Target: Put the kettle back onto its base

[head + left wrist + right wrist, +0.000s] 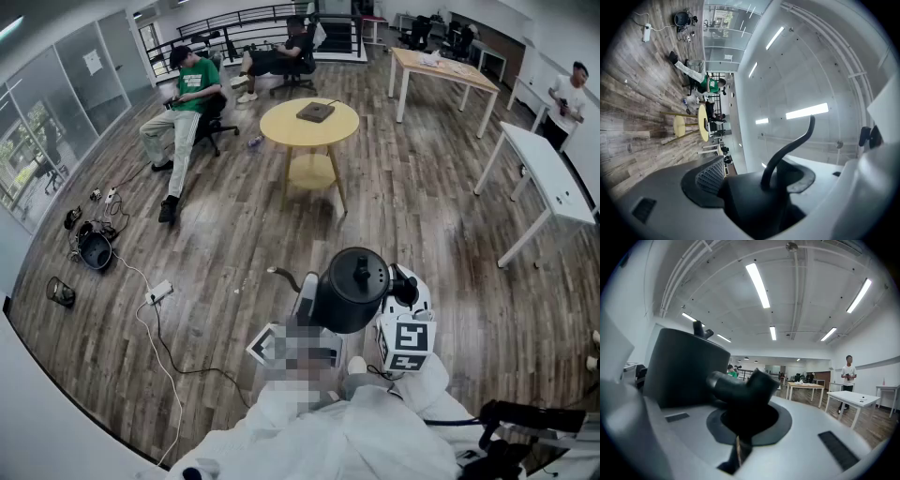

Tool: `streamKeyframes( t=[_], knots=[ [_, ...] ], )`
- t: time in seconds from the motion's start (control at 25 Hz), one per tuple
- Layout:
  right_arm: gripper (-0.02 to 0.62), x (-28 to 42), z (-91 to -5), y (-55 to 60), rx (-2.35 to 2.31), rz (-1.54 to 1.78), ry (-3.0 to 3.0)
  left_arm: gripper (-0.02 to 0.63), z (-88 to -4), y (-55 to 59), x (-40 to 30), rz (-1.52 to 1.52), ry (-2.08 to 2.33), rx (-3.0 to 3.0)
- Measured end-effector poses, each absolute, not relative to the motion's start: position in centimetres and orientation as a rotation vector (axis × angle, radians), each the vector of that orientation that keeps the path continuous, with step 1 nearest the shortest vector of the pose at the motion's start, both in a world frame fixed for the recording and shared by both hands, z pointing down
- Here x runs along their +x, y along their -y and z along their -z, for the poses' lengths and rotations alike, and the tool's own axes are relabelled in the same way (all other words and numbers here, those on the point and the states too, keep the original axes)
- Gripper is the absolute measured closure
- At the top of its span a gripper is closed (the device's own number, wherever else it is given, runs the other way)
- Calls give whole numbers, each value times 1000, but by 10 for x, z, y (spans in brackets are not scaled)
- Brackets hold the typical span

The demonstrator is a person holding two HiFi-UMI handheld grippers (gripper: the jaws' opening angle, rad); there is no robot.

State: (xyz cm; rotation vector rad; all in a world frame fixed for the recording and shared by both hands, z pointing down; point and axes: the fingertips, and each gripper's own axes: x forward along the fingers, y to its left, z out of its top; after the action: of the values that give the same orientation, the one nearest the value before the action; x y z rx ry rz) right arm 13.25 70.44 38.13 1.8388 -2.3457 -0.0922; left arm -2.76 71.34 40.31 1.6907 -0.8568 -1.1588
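**Wooden floor (422,206) below, kettle up between both grippers**

Plank flooring is filling most of the head view. A round yellow table (281,127) is standing well ahead, and the flat dark base (315,112) is lying on top of it. The black kettle (349,289) is hanging in the air close to the person, well apart from that table, with its lid knob pointing up. The left gripper (750,192) is clamping its jaws at the root of the thin curved spout (787,145). The right gripper (743,401) is gripping the handle (736,385) just beside the kettle's body. A person in a green top (194,89) is sitting in a chair off to the left.
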Motion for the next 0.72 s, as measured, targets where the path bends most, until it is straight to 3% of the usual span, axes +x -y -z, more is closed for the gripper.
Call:
streamKeyframes(
  t=[0.72],
  knots=[
    [583,119,-389,-639,1771,67,2408,268,-408,-662,-40,1178,917,1680]
  ],
)
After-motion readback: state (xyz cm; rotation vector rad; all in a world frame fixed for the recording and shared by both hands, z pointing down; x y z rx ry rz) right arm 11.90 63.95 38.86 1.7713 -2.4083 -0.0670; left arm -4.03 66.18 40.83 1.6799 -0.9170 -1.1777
